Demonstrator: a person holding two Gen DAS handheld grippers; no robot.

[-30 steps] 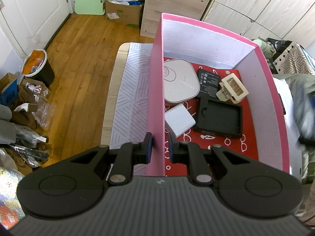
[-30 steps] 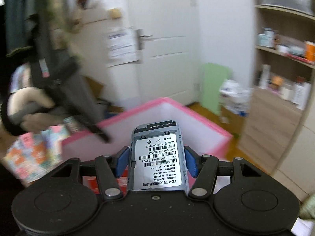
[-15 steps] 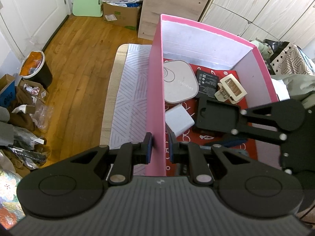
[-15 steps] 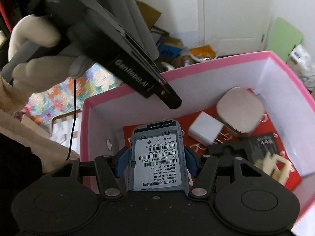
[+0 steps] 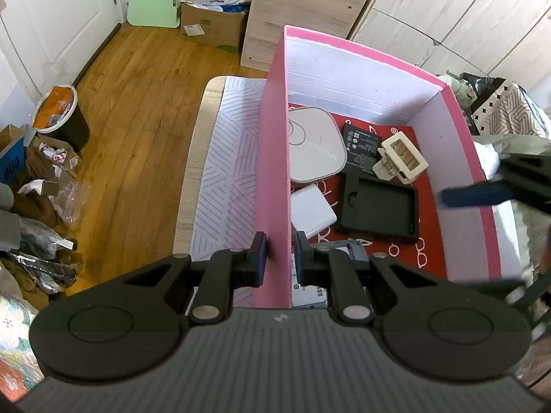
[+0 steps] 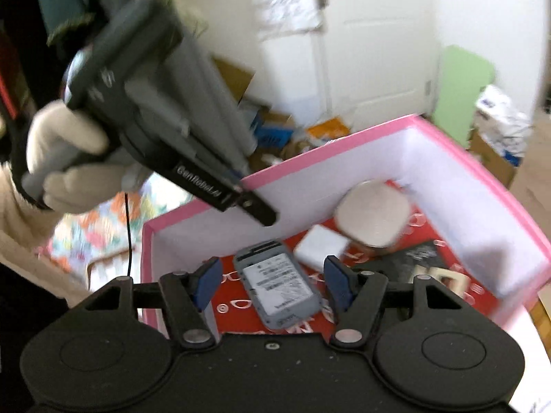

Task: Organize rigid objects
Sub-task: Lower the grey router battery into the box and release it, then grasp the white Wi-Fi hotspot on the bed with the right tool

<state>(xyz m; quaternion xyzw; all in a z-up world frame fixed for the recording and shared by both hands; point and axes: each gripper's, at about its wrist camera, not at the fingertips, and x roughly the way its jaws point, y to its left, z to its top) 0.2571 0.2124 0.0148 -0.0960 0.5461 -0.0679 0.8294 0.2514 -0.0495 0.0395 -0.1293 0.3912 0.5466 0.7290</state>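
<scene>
Right hand-held gripper (image 6: pixel 272 284) has just been opening and now stands spread, the grey modem (image 6: pixel 278 284) lying loose between its pads on the box (image 6: pixel 361 146) floor, long axis running away, while the left hand-held gripper (image 5: pixel 279 258) pinches the box's near wall.

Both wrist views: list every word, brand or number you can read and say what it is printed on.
"GenRobot.AI": on the side of the left gripper, right wrist view.
Faint brand word on the grey rounded device: too faint to read.
Grey labelled device: barcodes and small print, blurred.
Black battery: white print, too small.
Blue box on the floor: white letters, cut off, unreadable.
</scene>
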